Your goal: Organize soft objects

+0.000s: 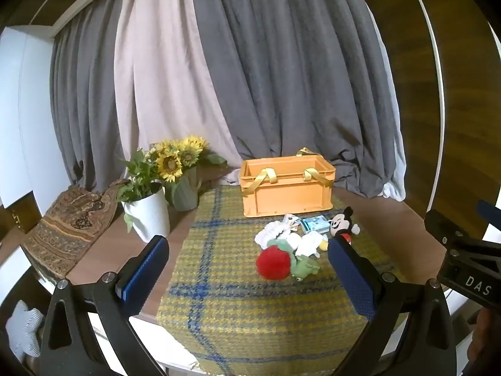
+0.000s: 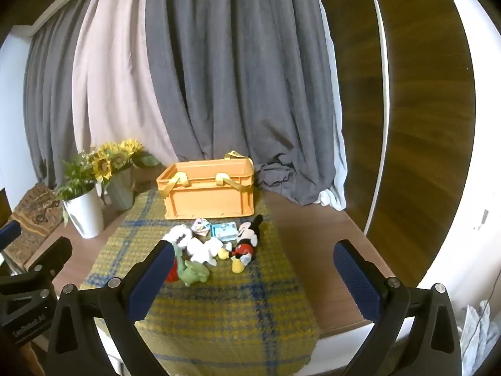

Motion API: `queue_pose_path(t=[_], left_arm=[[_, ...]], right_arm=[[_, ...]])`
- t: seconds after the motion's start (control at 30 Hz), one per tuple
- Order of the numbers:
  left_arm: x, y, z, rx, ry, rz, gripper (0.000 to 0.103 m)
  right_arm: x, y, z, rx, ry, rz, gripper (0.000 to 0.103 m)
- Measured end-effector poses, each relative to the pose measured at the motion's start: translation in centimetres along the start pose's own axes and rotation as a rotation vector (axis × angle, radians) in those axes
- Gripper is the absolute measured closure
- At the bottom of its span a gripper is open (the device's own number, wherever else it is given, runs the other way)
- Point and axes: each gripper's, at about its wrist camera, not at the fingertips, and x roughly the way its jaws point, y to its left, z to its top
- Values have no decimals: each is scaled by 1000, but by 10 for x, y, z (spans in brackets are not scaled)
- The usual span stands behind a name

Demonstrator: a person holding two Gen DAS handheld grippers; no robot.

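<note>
An orange crate [image 1: 286, 186] [image 2: 208, 188] with yellow handles stands at the far end of a yellow-and-blue plaid cloth [image 1: 225, 297] [image 2: 231, 307]. In front of it lies a small heap: a red pompom ball [image 1: 273, 263], a green plush [image 1: 305, 266] [image 2: 195, 274], white soft pieces [image 1: 308, 244] [image 2: 202, 247], a mouse plush [image 1: 341, 224] [image 2: 247, 239] and a blue tissue pack [image 1: 314, 224] [image 2: 224, 231]. My left gripper [image 1: 247, 247] is open, well short of the heap. My right gripper [image 2: 253, 250] is open too, with nothing between its fingers.
Sunflowers in a white pot [image 1: 150, 214] [image 2: 84, 216] and a grey vase [image 1: 186, 191] [image 2: 120, 192] stand left of the cloth. A patterned cushion [image 1: 69, 232] lies further left. Grey curtains [image 1: 266, 78] hang behind. A wooden table edge [image 2: 328, 250] runs to the right.
</note>
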Motion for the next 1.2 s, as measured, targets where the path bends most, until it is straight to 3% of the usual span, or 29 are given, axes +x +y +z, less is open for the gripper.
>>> queue_pose_path(t=[0.4, 0.57, 1.2], left_arm=[[4, -27, 1, 25, -3, 29, 0], [2, -13, 3, 18, -7, 4, 0], [2, -14, 1, 15, -12, 3, 0]], right_arm=[[4, -5, 0, 16, 5, 9, 0], [3, -1, 3, 10, 5, 13, 0], [8, -3, 2, 13, 4, 16, 0]])
